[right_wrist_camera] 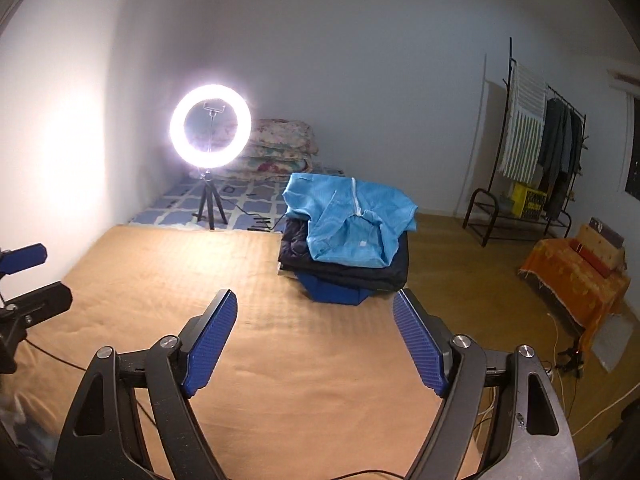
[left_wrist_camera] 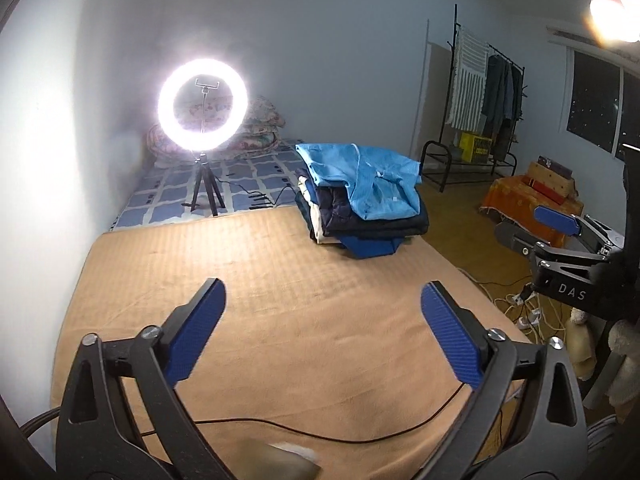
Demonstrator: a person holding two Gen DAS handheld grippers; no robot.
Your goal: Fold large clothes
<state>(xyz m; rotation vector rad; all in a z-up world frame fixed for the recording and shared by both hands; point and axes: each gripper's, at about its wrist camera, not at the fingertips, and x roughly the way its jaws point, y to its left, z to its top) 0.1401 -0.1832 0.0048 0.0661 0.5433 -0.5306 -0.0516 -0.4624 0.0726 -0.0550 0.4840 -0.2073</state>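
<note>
A stack of folded clothes (left_wrist_camera: 362, 196) (right_wrist_camera: 346, 240) sits at the far right of the tan blanket (left_wrist_camera: 280, 300) (right_wrist_camera: 280, 344), with a light blue garment (left_wrist_camera: 360, 172) (right_wrist_camera: 344, 216) on top, dark ones under it and a royal blue one at the bottom. My left gripper (left_wrist_camera: 323, 292) stands open above the blanket, nothing between its blue pads. My right gripper (right_wrist_camera: 315, 304) is open too and holds nothing; it hangs short of the stack. The right gripper also shows at the right edge of the left wrist view, the left one at the left edge of the right wrist view.
A lit ring light (left_wrist_camera: 205, 106) (right_wrist_camera: 211, 126) on a tripod stands on the checked bed sheet beyond the blanket, with quilts behind. A black cable (left_wrist_camera: 320, 436) crosses the near blanket. A clothes rack (left_wrist_camera: 486, 108) (right_wrist_camera: 536, 152), an orange-draped box (left_wrist_camera: 520, 196) (right_wrist_camera: 576, 276) and floor cables lie right.
</note>
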